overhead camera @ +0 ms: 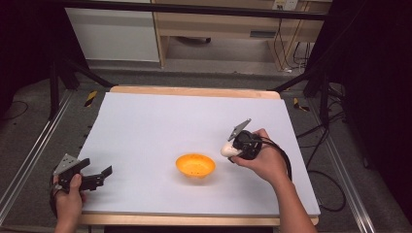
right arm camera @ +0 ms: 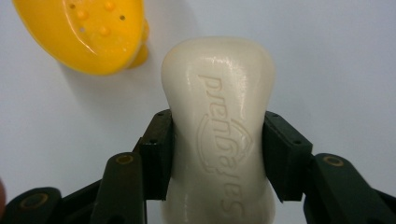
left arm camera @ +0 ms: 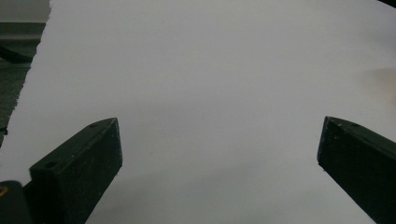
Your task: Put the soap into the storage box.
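On the bench (overhead camera: 145,126), largest to smallest: white sheet covering the top. Orange dish (overhead camera: 195,165), perforated, near centre toward 6 o'clock. Right hand-held gripper (overhead camera: 232,148), at 3 o'clock of the dish, clenched across the waist of a cream soap bar (right arm camera: 219,126); bar's long axis runs along the jaws; dish lies at its 9 o'clock, nearer this hand. Left hand-held gripper (overhead camera: 99,175), at 8 o'clock, released, empty.

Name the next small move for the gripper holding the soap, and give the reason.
Probably carry it a little toward the orange perforated dish. The right gripper is shut on the cream, embossed bar of soap, held beside the dish, not over it. The dish looks empty, and the left gripper rests open, far off.
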{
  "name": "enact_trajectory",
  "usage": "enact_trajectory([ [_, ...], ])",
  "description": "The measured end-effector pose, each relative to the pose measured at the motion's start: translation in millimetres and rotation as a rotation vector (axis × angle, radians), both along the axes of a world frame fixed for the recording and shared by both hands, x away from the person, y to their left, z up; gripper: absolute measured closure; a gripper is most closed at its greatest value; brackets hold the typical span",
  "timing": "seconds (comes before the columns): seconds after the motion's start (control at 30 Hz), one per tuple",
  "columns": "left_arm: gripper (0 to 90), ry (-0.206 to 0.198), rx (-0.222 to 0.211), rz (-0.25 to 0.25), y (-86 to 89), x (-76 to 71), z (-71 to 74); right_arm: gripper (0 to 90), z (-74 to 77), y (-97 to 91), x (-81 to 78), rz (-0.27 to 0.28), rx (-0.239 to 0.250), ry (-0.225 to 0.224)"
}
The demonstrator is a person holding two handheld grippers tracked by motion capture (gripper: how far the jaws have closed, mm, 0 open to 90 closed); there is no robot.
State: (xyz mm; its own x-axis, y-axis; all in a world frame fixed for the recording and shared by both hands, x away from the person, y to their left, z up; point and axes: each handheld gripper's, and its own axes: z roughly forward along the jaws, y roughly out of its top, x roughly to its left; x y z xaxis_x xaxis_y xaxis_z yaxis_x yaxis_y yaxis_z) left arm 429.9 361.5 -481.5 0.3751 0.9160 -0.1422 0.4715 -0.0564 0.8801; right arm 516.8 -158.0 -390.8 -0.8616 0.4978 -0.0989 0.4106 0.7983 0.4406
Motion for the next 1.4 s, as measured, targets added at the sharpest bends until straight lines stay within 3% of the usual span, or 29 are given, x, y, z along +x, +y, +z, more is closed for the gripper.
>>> enact_trajectory([
  [0.93, 0.0, 0.001, -0.003, -0.003, 0.1, 0.1, 0.0, 49.6, 15.1, 54.1, -3.7, 0.146, 0.004, -0.010],
  [1.4, 0.0, 0.001, -0.005, -0.004, 0.3, 0.0, 0.0, 49.6, 9.7, 83.3, -6.1, 0.228, -0.007, 0.003],
])
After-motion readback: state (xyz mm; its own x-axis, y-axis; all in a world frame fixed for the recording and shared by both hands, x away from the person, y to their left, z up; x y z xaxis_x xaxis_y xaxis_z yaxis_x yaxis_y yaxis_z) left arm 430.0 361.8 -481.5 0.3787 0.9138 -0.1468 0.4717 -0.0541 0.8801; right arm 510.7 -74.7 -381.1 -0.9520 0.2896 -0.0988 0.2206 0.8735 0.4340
